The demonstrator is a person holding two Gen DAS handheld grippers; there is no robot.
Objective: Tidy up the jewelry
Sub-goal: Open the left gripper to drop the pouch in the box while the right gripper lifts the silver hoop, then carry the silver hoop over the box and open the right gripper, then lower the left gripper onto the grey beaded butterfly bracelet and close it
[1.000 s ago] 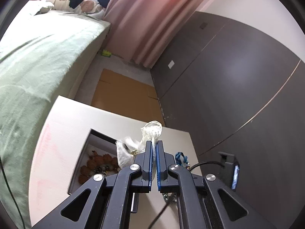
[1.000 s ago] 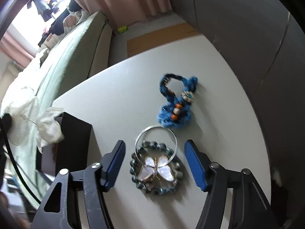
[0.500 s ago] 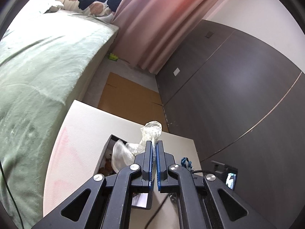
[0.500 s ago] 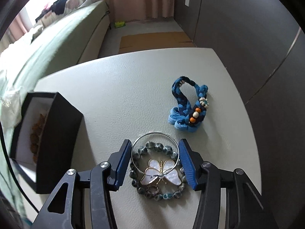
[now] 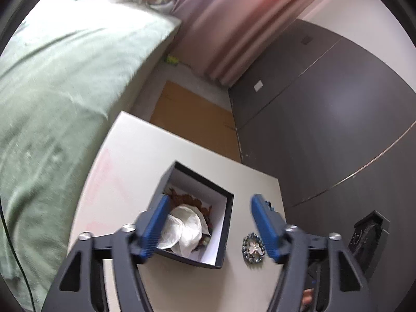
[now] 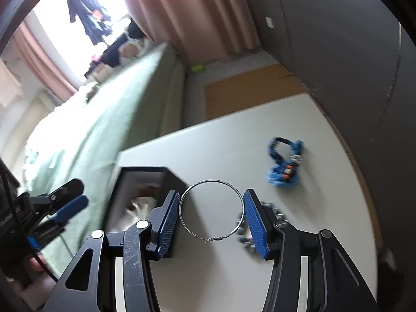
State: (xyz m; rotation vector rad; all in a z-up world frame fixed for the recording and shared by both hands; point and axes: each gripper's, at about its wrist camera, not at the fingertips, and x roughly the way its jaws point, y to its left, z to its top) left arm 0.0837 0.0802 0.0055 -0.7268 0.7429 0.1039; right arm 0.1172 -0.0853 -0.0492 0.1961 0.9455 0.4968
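A black jewelry box [image 5: 223, 223] with a white lining sits on the white table; a white plastic bag [image 5: 186, 230] and brown beads [image 5: 191, 199] lie inside it. My left gripper [image 5: 208, 227] is open above the box. My right gripper [image 6: 212, 219] is shut on a thin silver hoop [image 6: 212, 209], held between its pads above the table beside the box [image 6: 141, 200]. A bead bracelet with a butterfly brooch [image 5: 253, 251] lies right of the box. A blue braided bracelet [image 6: 284, 166] lies farther back on the table.
A bed with a green cover [image 5: 59, 83] runs along the table's left side. Dark cabinet doors [image 5: 338, 119] stand on the right. Pink curtains [image 5: 234, 26] hang at the back. Brown cardboard [image 5: 192, 122] lies on the floor beyond the table.
My left gripper opened and let the white bag drop into the box. My right gripper closed on the silver hoop and lifted it off the bead bracelet.
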